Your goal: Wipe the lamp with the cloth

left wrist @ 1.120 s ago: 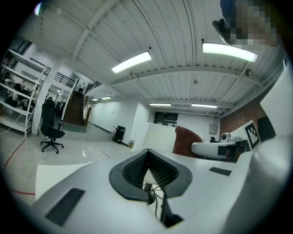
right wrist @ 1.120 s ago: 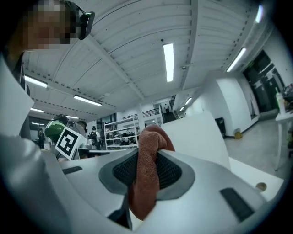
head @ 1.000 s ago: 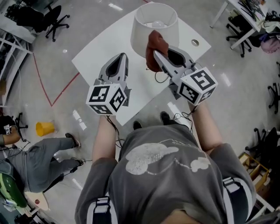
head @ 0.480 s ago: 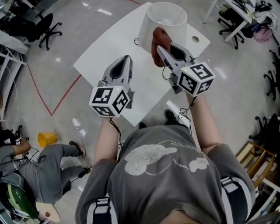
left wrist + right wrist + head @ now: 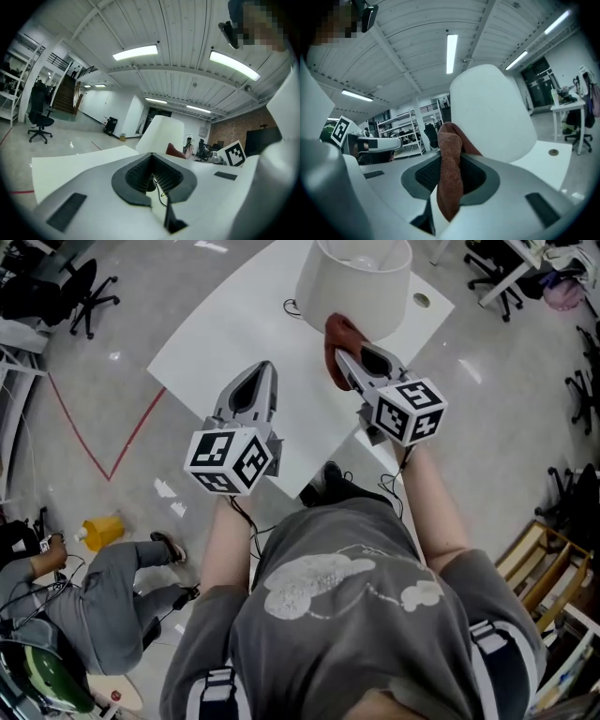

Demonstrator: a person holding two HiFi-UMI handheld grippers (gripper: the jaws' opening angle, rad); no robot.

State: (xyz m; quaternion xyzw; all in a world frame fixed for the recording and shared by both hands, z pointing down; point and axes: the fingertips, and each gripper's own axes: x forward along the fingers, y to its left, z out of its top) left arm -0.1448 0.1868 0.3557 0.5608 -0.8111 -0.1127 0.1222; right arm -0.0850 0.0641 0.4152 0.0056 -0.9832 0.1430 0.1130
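Lamp (image 5: 354, 282) first: it's standing on the white table (image 5: 225, 343), white shade, bulb showing down through the open top in the head view. It's ahead of both sets of jaws.

Over on the left, my left gripper (image 5: 262, 381) hangs over the table with its jaws together and nothing between them. From those jaws the lamp is ahead and off to the right, apart from them, not close.

The right gripper (image 5: 344, 362) has its jaws clamped on the reddish-brown cloth (image 5: 339, 337). The cloth bunches up past the jaw tips and a tail of it droops back out of the jaws in the right gripper view. The shade is directly ahead of these jaws, and the bunched end of the cloth sits right at the shade's lower near side. Looks like contact, but I honestly can't tell for sure.
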